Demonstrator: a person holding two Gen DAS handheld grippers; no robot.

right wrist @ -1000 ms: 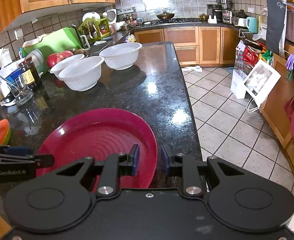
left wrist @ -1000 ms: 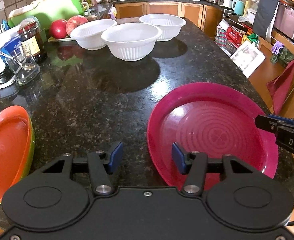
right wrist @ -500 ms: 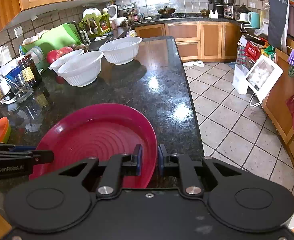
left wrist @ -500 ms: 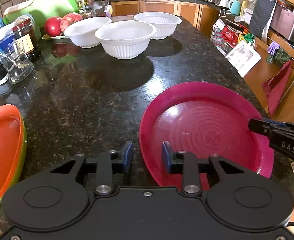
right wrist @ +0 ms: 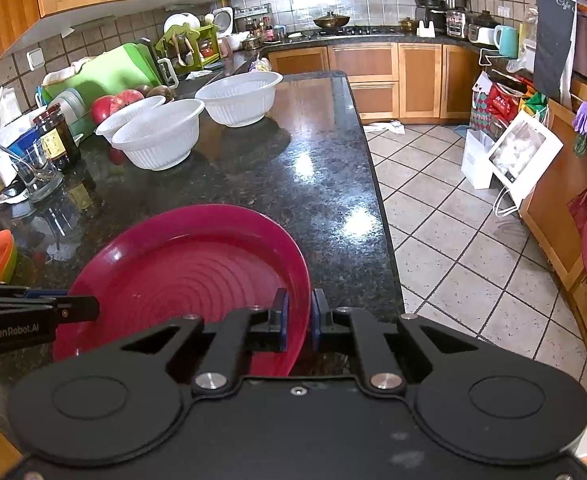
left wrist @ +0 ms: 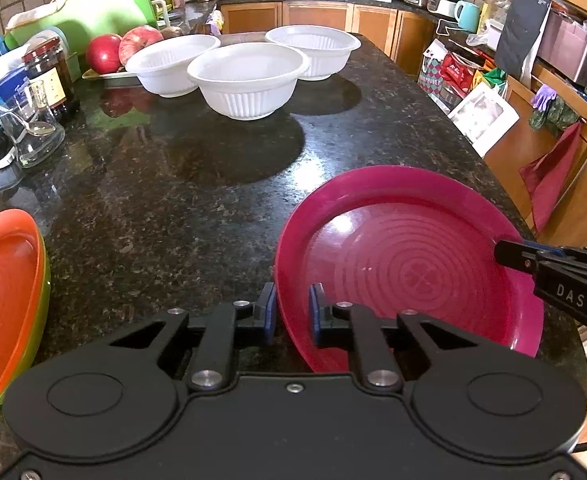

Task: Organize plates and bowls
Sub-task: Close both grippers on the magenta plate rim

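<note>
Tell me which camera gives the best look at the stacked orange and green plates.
The left wrist view: the orange and green plates fill its left edge, orange stacked on green. The right wrist view catches only a small sliver of the stack at its left border.

Wooden cabinets (right wrist: 377, 76), tiled floor (right wrist: 453, 240), dark granite counter (right wrist: 293, 176).

A plate (left wrist: 405, 256) lies at the counter's (left wrist: 181, 200) near right corner, stacked plates (left wrist: 5, 304) at its near left edge. Three bowls (left wrist: 249, 80) sit clustered at the far end, a jar (left wrist: 51, 76) and glass (left wrist: 29, 128) to their left.
</note>
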